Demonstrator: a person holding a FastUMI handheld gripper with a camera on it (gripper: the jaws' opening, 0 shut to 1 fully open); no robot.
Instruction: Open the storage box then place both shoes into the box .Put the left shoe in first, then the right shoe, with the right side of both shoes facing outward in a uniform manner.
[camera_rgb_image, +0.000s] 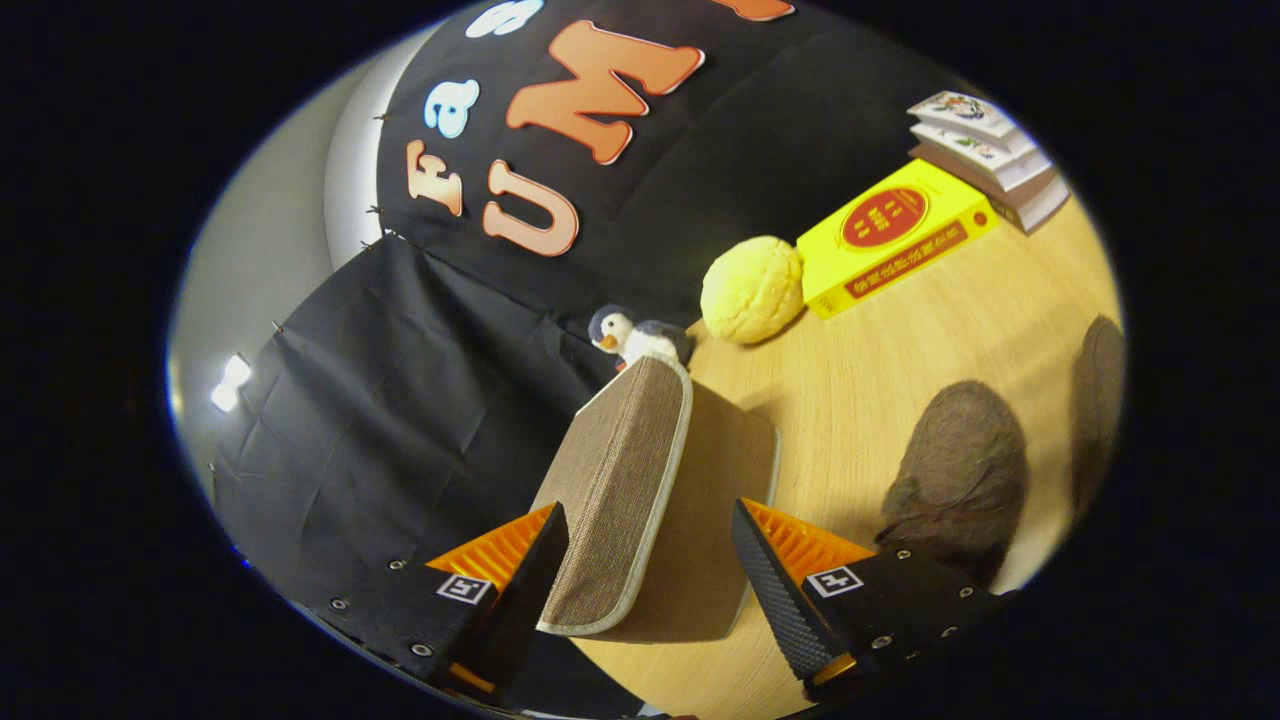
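Straddling the storage box lid (625, 490), the hand-held gripper (650, 555) stood wide open, gripping nothing; brown shoes (960, 470) waited at three o'clock.

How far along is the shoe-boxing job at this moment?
Early: still the opening step. The storage box lid stands raised between the fingers of the gripper, whose jaws are spread around it; whether they press it is unclear. Both shoes lie on the table beyond the fingers, so neither is boxed. Left: place the left shoe, then the right.
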